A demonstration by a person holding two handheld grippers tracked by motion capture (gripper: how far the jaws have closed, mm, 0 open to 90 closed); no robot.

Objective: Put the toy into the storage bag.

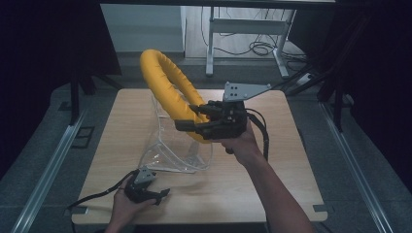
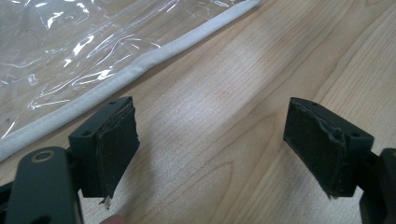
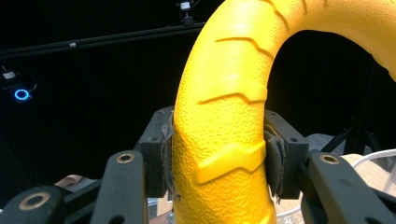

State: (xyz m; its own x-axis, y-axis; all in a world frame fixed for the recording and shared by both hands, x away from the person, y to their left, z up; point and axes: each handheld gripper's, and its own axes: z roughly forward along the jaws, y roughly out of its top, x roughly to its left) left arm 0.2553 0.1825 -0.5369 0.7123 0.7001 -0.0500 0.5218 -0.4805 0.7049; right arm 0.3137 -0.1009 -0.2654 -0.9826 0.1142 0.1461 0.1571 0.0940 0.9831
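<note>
Yellow ring (image 3: pixel 224 140) between right jaws

No writing, label, brand, number or sign can be read in any of the pictures.
</note>
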